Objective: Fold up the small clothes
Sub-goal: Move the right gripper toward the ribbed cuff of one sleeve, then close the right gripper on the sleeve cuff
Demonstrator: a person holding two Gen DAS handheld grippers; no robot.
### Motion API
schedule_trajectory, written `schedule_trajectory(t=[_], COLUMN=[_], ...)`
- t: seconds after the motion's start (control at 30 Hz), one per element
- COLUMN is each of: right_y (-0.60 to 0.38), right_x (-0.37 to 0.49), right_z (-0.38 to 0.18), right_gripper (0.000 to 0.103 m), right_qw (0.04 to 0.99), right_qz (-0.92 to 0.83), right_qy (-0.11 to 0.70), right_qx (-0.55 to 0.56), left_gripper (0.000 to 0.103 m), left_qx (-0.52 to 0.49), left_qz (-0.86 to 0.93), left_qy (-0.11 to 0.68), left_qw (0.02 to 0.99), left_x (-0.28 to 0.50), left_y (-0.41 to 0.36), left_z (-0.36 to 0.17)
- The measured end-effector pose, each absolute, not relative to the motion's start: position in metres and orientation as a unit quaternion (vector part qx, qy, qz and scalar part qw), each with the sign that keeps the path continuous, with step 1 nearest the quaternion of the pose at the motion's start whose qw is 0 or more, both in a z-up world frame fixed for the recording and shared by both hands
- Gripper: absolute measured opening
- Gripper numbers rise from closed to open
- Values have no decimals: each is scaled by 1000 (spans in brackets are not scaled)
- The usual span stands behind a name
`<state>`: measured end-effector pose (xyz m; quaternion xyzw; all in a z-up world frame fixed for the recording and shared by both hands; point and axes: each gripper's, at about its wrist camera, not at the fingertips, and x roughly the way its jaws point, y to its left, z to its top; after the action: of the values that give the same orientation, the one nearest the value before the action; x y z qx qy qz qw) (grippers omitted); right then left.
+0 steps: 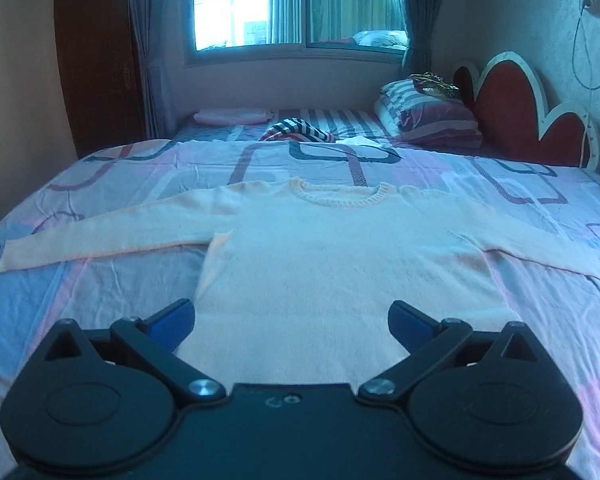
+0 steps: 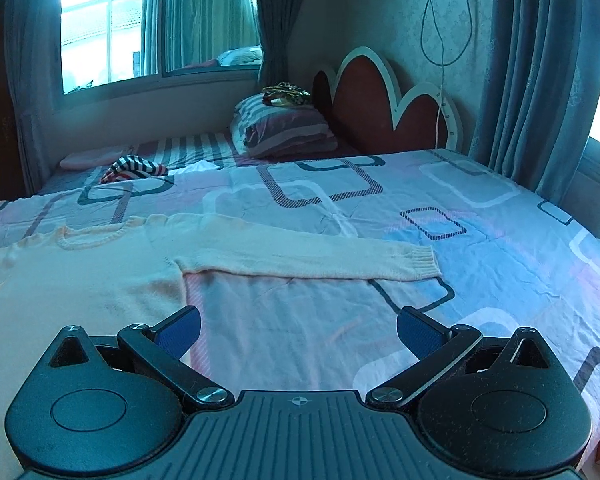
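The cream sweater (image 1: 340, 256) is lying flat on the patterned bedsheet (image 1: 100, 288), sleeves spreading out to both sides. You're holding your left gripper (image 1: 292, 322) wide open over its hem, gripping nothing. Your right gripper (image 2: 298, 330) is hovering equally spread and empty beside the body, below the right sleeve (image 2: 300, 258).

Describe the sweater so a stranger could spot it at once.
On the bed, the near part wears a pink-and-blue sheet printed with rounded squares. The sweater lies flat on it, sleeves spread to both sides. It is plain cream knit with a ribbed round neck; the clothes behind it are striped or pink.
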<state>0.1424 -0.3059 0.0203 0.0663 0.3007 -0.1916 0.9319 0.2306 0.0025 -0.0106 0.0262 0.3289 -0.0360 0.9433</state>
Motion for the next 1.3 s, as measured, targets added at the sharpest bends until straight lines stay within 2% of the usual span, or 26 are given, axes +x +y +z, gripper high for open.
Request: schedule_trajectory(t=[0.2,0.37,0.57,0.93,0.97,1.0,1.03,1.3], right_y=[-355,-389,-422,-502,-507,-514,-520,-546], right_x=[175,195,215,242,243,246,247,248], right_z=[6,-18,-43,-86,-89,-94,-98,-114], right_gripper=[103,103,103,102,90,70,64,55], right_qw=[929,923,922,907,905,901,898,882], right_qz=[-200,-206,-209,-252,-251,-251,-253,-269], right_qy=[303,318,317,321,323,330,334,336], right_qx=[73,69,70,109,113,123,135,192], left_gripper=[103,103,102,102,102,102,102,102], left_qx=[13,40,10,23,25,28,32,48], left_qz=[-6,19,35,73,71,69,67,67], left_qy=[323,331,353,366,367,368,369,382], left_qw=[946,943,935,928,927,927,926,920], left_x=[261,280,302,332,333,334,334,343], left_y=[-18,-30,-16,-29,-33,-36,-39,-52], left_z=[-10,-20,-40,-57,-58,-59,-60,-68])
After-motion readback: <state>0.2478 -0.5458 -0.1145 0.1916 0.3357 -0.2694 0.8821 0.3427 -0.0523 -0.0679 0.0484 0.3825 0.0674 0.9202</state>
